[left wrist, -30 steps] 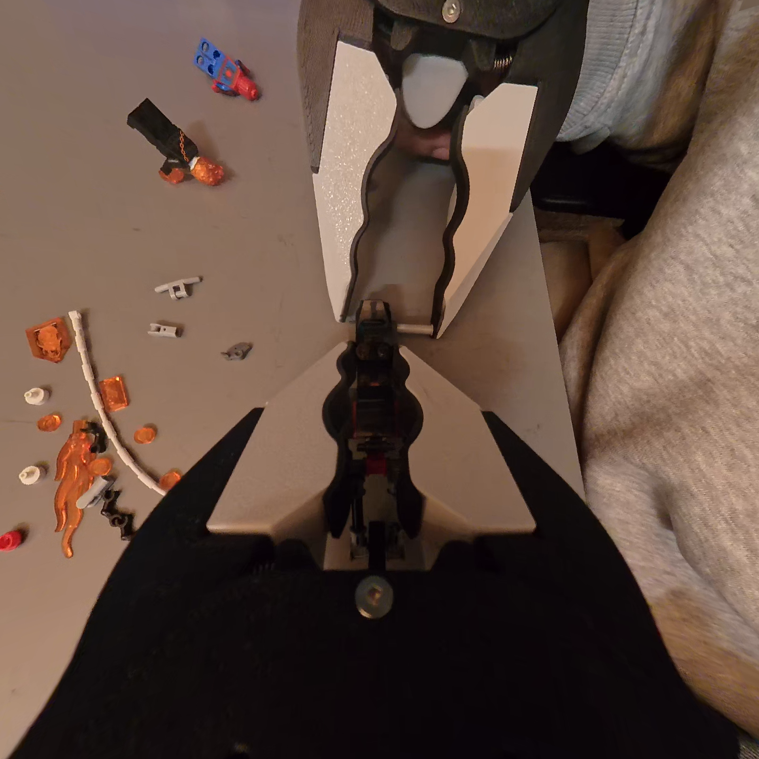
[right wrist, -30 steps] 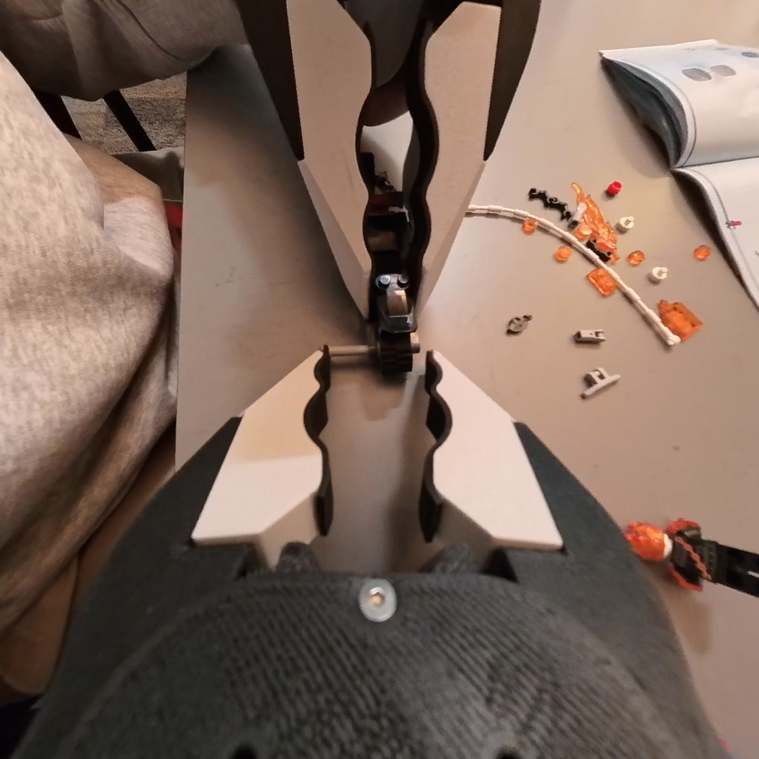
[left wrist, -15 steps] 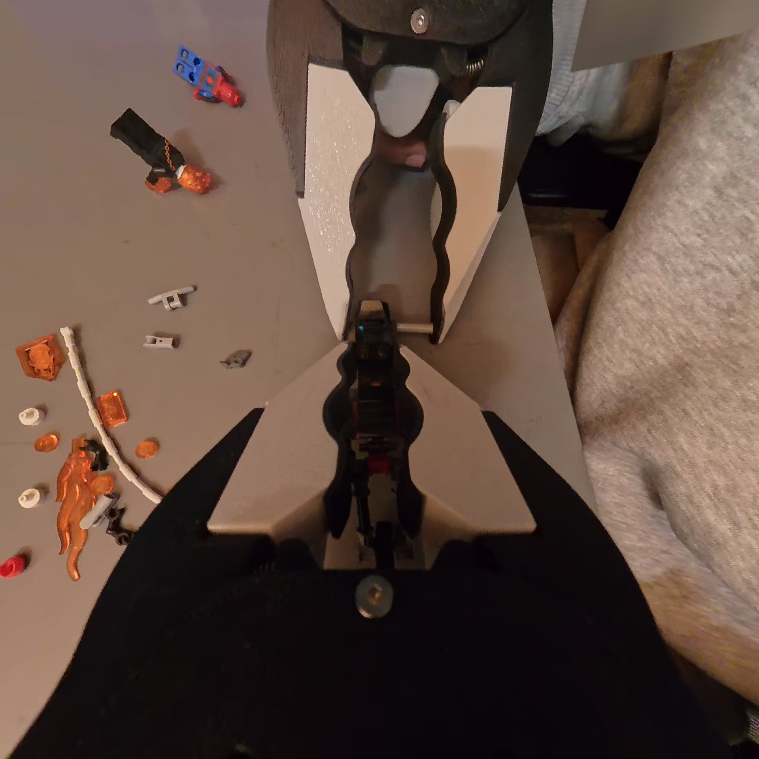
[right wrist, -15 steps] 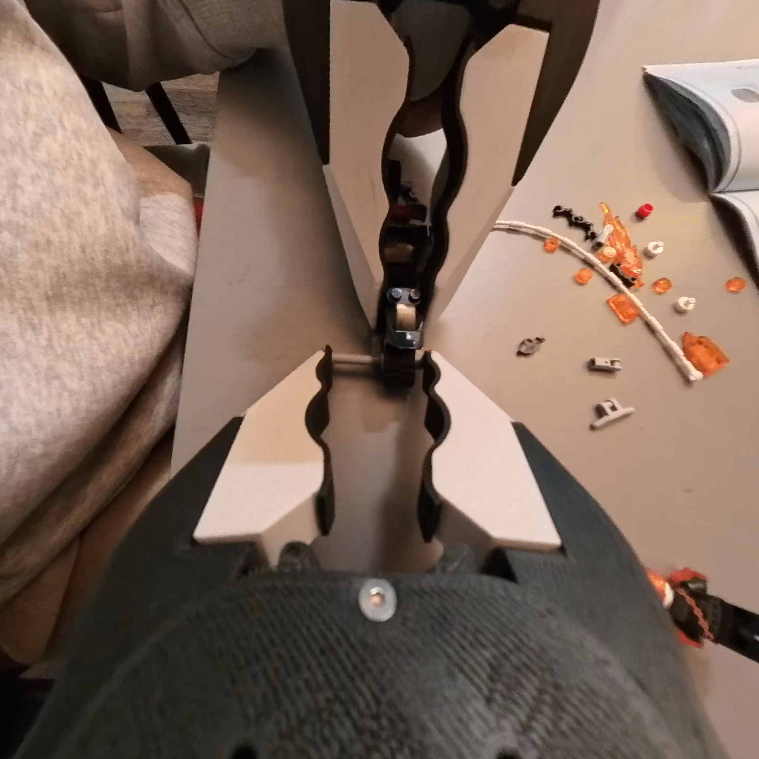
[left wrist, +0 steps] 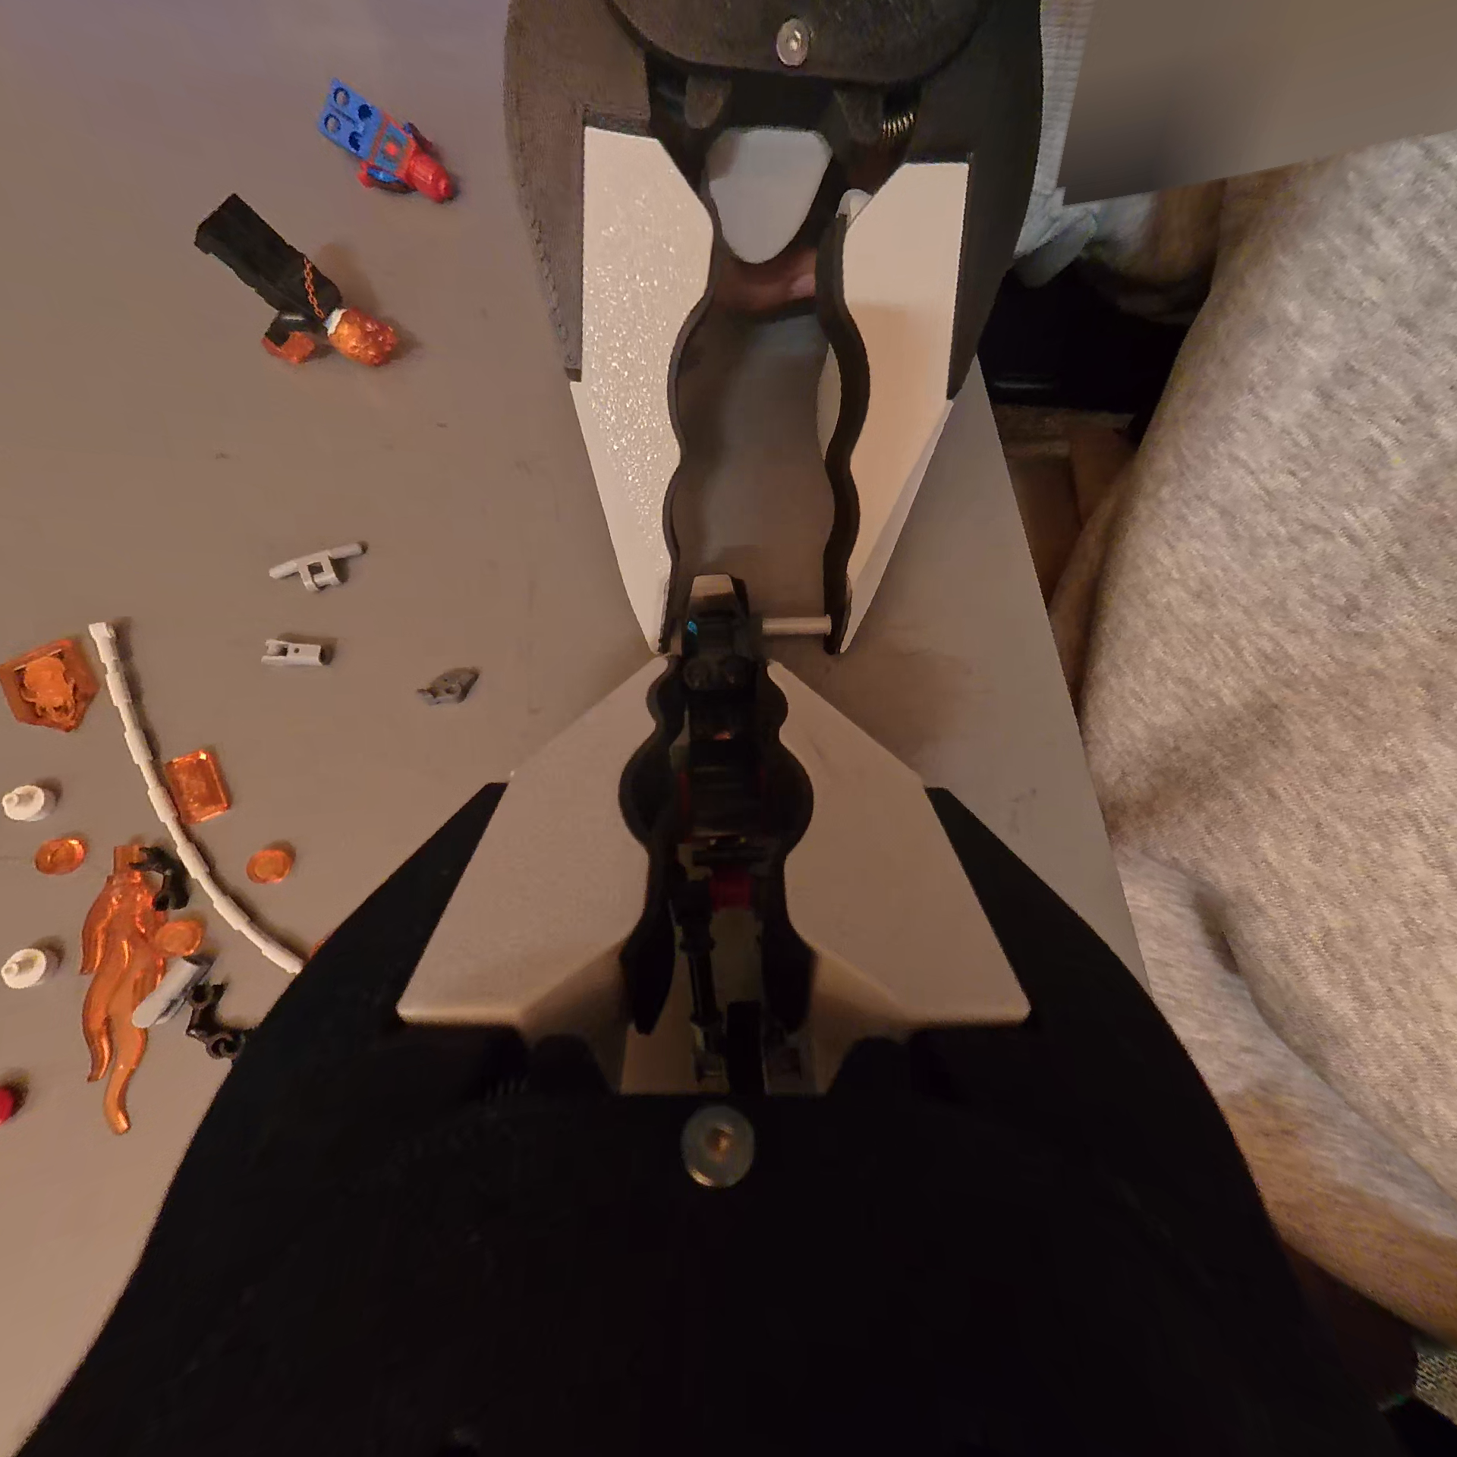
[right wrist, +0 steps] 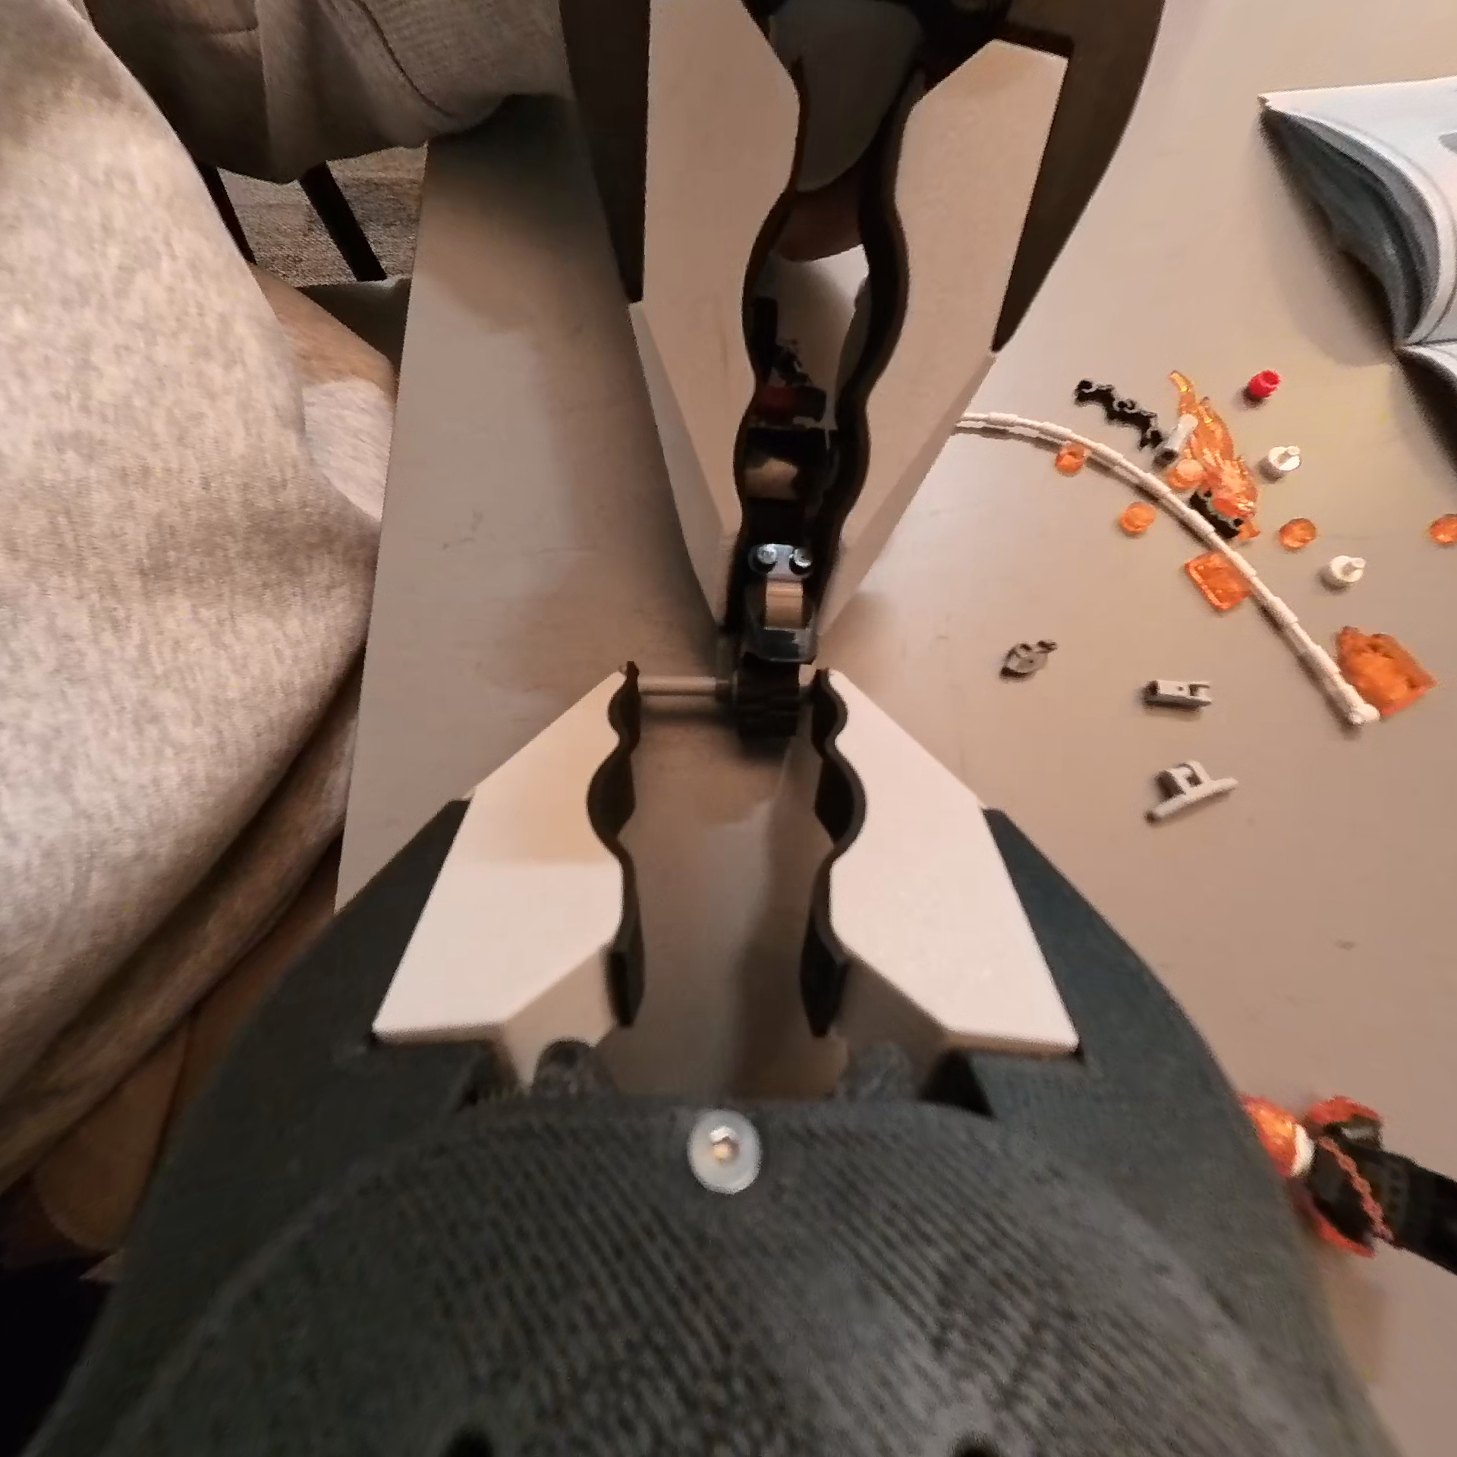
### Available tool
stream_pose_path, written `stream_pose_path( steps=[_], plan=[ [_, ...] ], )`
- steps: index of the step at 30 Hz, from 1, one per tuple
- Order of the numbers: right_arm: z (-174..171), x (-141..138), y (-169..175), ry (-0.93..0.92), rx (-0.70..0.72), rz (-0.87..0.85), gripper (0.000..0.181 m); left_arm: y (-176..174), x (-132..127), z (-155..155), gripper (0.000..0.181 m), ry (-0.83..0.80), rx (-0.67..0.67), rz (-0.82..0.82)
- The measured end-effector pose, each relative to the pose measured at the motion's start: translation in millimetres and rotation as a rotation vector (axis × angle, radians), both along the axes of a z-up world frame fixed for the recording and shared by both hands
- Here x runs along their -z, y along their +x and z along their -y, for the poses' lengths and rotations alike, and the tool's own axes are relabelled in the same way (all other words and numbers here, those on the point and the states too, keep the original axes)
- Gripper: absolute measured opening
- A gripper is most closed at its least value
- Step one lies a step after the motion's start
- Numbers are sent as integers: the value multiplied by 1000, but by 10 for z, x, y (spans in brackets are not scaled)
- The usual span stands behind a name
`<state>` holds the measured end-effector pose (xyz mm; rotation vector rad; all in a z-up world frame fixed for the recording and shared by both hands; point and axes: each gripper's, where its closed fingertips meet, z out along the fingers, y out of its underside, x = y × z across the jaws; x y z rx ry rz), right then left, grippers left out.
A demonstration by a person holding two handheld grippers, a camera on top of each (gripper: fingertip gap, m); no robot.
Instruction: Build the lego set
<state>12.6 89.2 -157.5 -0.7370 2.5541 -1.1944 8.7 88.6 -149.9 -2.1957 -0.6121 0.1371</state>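
Left claw (left wrist: 713,694): pressed tight along a slim black lego assembly with red and tan parts (left wrist: 719,796), held above the grey desk (left wrist: 441,441).
Right claw (right wrist: 721,686): half-spread, pinching across a thin grey axle pin (right wrist: 682,684) and small black toothed wheel (right wrist: 763,706) at the assembly's nose.
Handling: light, stiff, brittle at joints; grip the body's flat sides, not the pin.
Seating: pin depth possibly incomplete, blurred.
Loose parts: orange translucent flame pieces (left wrist: 118,978), white segmented hose (left wrist: 158,796), well apart.

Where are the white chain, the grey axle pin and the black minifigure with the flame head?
white chain (left wrist: 154,796): left wrist view, middle of its curve.
grey axle pin (right wrist: 683,686): right wrist view, mid-shaft.
black minifigure (left wrist: 268,272): left wrist view, its torso.
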Motion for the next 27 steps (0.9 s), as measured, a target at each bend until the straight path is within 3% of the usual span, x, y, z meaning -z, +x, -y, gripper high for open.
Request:
stream_pose_path(
  steps=[22,25,27],
  plan=[
    [-16,43,-33,2,12,-28,43,-90,21,-15,16,1,-7,6],
    [-16,37,-32,1,13,-23,42,-104,51,27,34,-22,-29,8],
    [-15,41,-34,4,14,-29,42,-102,69,32,35,-23,-34,29]
  ],
)
